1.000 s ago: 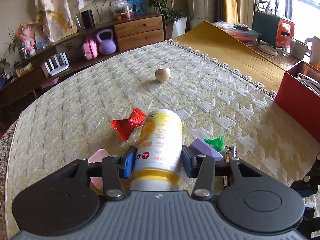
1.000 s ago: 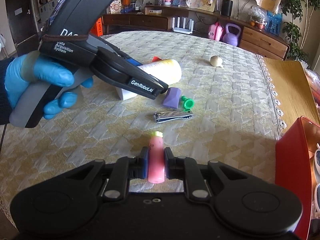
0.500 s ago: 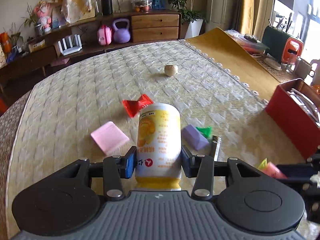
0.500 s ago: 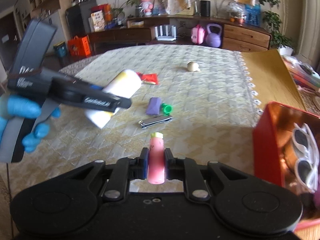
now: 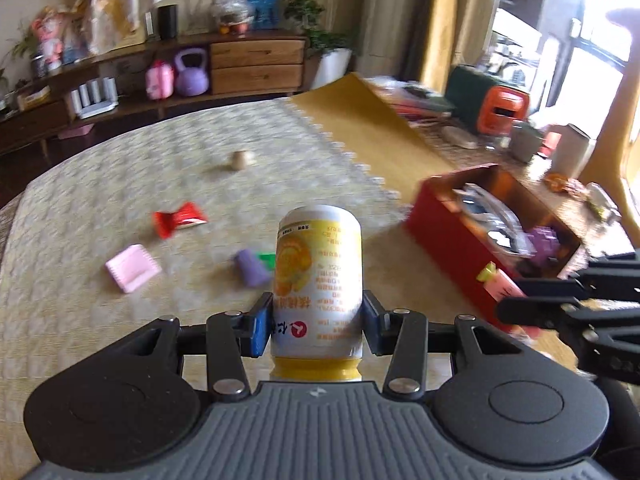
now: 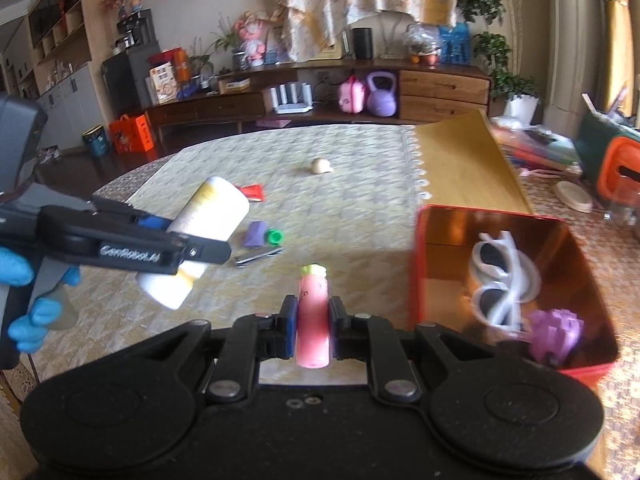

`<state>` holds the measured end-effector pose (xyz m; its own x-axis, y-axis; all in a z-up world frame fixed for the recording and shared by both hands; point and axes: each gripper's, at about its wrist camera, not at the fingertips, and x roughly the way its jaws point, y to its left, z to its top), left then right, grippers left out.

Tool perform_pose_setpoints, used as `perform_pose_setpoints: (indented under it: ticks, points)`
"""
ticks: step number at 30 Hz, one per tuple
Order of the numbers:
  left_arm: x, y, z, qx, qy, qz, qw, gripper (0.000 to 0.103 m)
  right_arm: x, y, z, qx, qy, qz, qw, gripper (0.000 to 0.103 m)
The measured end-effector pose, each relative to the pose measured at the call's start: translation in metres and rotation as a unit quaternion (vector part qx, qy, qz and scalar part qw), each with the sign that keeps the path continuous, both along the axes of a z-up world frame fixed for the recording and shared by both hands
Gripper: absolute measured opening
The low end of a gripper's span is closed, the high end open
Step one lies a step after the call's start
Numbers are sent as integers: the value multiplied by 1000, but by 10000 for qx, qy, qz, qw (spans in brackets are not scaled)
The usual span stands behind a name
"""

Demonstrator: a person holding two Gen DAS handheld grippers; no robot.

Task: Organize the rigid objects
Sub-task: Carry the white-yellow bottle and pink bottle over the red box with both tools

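Note:
My left gripper (image 5: 317,326) is shut on a yellow and white can (image 5: 318,280) and holds it above the table; the can also shows in the right wrist view (image 6: 200,232). My right gripper (image 6: 313,330) is shut on a pink tube (image 6: 314,316) with a yellow cap, just left of the red box (image 6: 416,272). The tube also shows in the left wrist view (image 5: 500,284) by the box's near wall (image 5: 448,248). The box holds white sunglasses (image 6: 500,276) and a purple toy (image 6: 556,332).
On the patterned tablecloth lie a red wrapper (image 5: 178,218), a pink pad (image 5: 132,268), a purple block (image 5: 250,270) with a green cap (image 5: 266,258), a nail clipper (image 6: 258,256) and a beige ball (image 5: 242,159). A yellow mat (image 5: 372,136) lies beyond.
Both grippers have risen and swung right toward the red box with their loads. The box's inside now shows in both views.

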<state>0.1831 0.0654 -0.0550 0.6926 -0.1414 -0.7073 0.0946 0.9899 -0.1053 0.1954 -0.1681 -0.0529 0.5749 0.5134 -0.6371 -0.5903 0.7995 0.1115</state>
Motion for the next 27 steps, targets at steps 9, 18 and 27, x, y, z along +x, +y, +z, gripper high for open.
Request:
perform_pose_setpoints:
  ticks: [9,18,27]
  points:
    - [3,-65,12,-260,55,-403,9988,44,9,-54,10,41,-119,-471,9988,15]
    - [19,-120,19,-334,104,-592,9976,44,23,-97,12,43,-230,-803,9965,15]
    - [49,-161,13,-297,314,-445,9981,44,50,-128,10,-6,-197,-1036,9944,15]
